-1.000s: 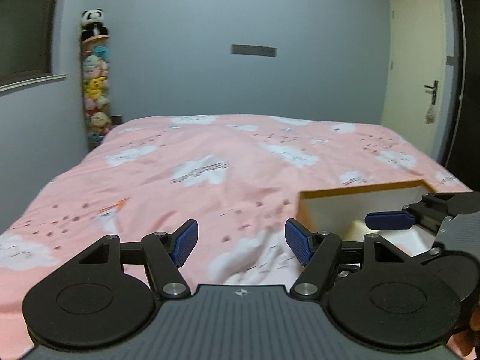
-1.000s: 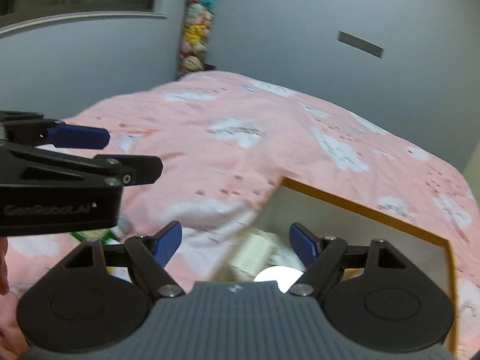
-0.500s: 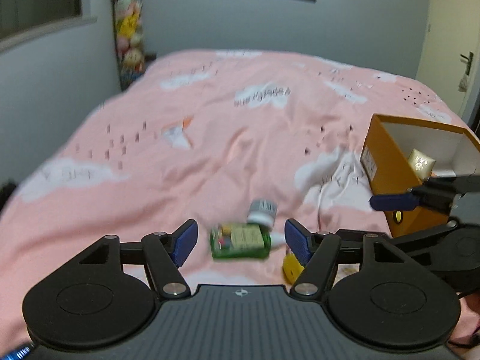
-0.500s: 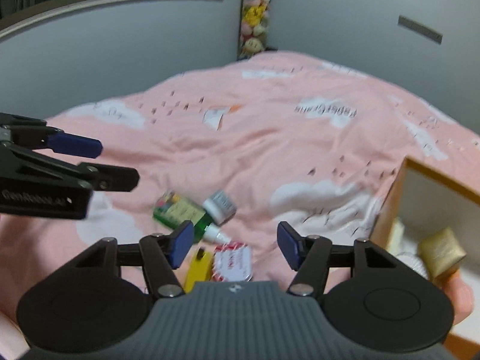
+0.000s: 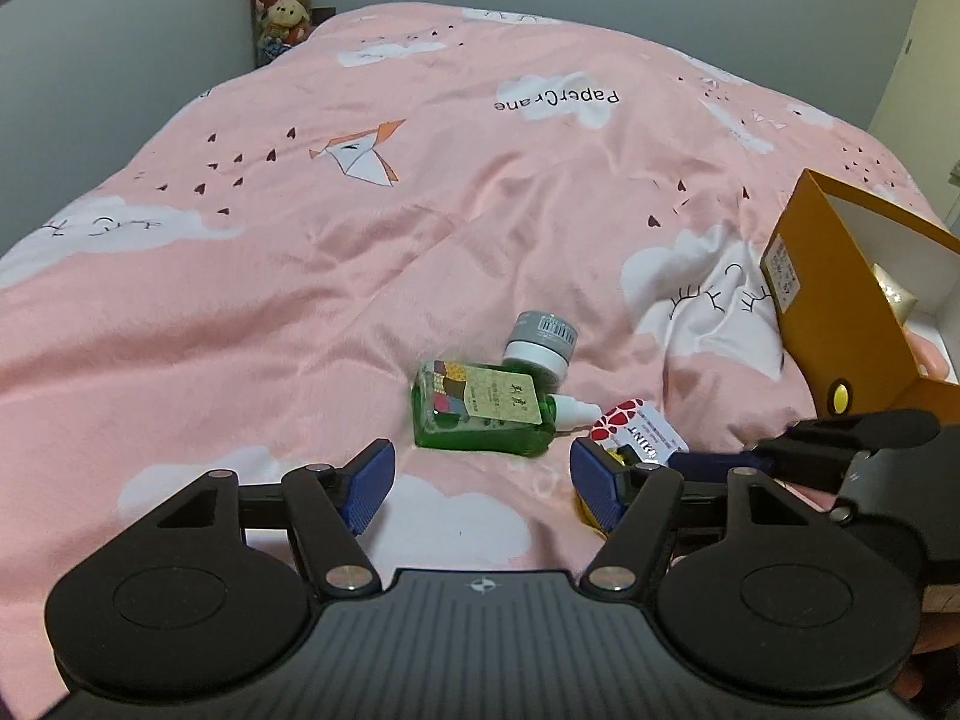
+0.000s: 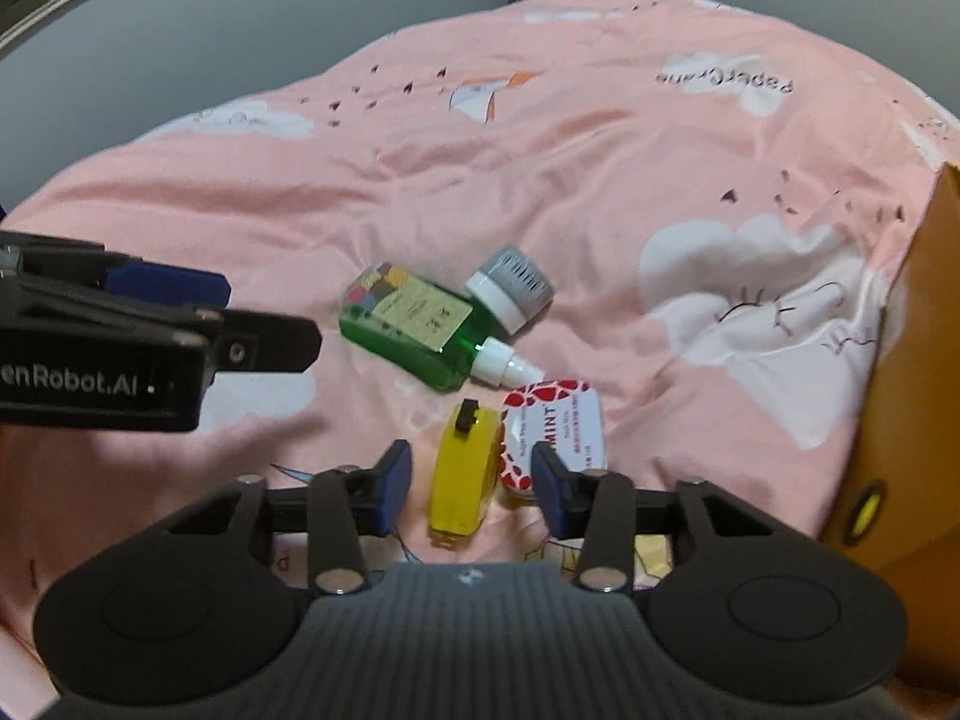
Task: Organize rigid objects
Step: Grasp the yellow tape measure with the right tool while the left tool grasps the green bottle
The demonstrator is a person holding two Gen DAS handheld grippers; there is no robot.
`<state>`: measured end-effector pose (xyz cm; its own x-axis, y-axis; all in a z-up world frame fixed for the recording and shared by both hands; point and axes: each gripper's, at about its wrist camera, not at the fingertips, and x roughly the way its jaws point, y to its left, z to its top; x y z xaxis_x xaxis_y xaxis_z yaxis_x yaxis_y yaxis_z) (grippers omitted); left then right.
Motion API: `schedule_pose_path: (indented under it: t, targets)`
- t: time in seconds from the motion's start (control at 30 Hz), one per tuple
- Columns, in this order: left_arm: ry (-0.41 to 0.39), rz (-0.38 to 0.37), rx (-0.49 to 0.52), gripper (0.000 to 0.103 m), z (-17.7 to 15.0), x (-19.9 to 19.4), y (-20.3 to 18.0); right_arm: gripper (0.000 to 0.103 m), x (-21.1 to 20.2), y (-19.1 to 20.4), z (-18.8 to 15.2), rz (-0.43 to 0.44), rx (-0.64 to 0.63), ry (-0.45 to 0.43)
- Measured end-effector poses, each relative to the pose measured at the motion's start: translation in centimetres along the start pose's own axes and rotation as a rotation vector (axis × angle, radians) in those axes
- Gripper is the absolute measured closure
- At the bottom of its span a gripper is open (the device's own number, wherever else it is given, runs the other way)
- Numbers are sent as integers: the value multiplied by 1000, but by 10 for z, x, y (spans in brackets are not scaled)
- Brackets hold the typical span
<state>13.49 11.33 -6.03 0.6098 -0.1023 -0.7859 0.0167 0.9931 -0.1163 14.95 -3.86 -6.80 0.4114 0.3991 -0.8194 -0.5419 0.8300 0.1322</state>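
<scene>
Several small items lie together on the pink bedspread: a green spray bottle [image 5: 480, 414] on its side, a grey-and-white jar [image 5: 540, 345], a red-and-white mint tin [image 6: 558, 426] and a flat yellow object with a black tab [image 6: 465, 474]. My right gripper [image 6: 471, 486] points down over the yellow object, which lies between its closing jaws. A gap shows on each side, so the pads are not pressing it. My left gripper [image 5: 480, 483] hangs open just short of the green bottle, with nothing between its fingers.
An open orange box [image 5: 840, 312] with a gold item inside stands on the bed to the right of the items. The bed runs on toward the grey wall, where soft toys [image 5: 282, 0] are stacked in the corner.
Both grippers have dropped toward the bed and tilted down, bringing the small items close. The right jaws have narrowed around the yellow object. The left jaws stay wide.
</scene>
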Motion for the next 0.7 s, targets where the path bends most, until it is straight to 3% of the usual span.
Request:
schedule_pose_path:
  t: [0.13, 0.23, 0.4, 0.7]
  targets:
    - [31, -25, -47, 22, 4, 12, 3, 79, 15, -2, 3, 20, 1, 29]
    - [61, -26, -156, 20, 6, 24, 9, 83, 21, -5, 4, 36, 7, 39]
    - [81, -16, -347, 19, 3, 36, 19, 84, 10, -13, 13, 40, 30, -13]
    - [87, 16, -510, 17, 2, 61, 25, 85, 10, -24, 40, -3, 39, -77]
